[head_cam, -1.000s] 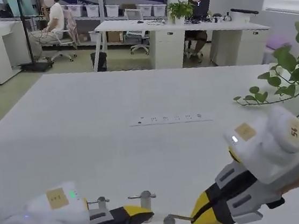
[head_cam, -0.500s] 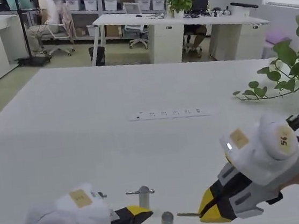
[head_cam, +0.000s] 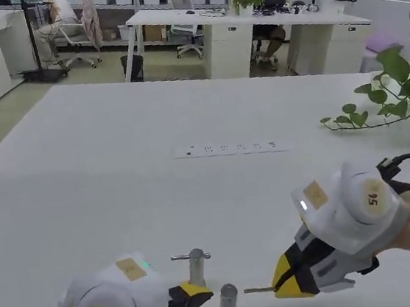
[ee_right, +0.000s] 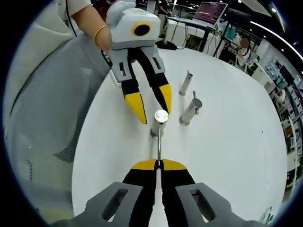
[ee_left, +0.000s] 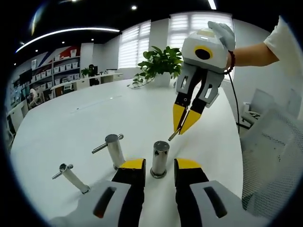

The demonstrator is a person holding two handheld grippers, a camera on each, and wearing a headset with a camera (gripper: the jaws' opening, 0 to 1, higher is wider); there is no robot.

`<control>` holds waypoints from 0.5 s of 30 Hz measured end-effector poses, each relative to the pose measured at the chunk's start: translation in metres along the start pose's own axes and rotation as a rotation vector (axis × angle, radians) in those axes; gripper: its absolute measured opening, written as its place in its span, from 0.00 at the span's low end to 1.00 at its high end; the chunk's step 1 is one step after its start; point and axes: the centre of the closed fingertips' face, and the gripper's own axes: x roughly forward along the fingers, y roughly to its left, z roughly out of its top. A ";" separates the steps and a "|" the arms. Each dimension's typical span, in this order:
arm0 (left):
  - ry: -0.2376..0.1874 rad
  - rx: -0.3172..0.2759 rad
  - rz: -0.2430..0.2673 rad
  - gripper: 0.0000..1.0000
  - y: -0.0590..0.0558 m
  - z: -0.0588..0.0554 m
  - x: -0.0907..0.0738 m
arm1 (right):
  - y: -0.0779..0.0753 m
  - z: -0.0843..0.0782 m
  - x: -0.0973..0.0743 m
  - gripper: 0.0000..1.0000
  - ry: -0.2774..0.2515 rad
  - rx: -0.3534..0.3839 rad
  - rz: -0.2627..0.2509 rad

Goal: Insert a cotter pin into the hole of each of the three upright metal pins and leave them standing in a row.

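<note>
Nearest me, my left gripper (ee_left: 160,165) has its yellow-tipped jaws spread, one on either side of a bare upright metal pin (ee_left: 160,158). I cannot tell whether they touch it. My right gripper (ee_right: 158,165) is pressed together on a cotter pin (ee_right: 159,144). The cotter pin is aimed at the bare pin's head, with its free end just beside the head; contact cannot be judged. Behind stand a second metal pin (ee_left: 113,149) and a third metal pin (ee_left: 72,176), each carrying a cotter pin through its top. The three form a row on the white table (head_cam: 118,171). Farther off lie a power strip (head_cam: 230,149) and a leafy plant (head_cam: 397,87).
</note>
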 end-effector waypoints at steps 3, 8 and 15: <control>0.004 -0.001 -0.001 0.19 0.000 -0.001 0.003 | -0.001 0.000 0.002 0.03 0.008 -0.012 0.002; 0.008 -0.004 -0.006 0.17 -0.001 -0.001 0.007 | -0.003 0.002 0.005 0.03 0.007 -0.019 0.009; 0.014 -0.006 -0.008 0.12 0.000 -0.002 0.009 | -0.004 0.005 0.007 0.03 0.004 -0.032 0.014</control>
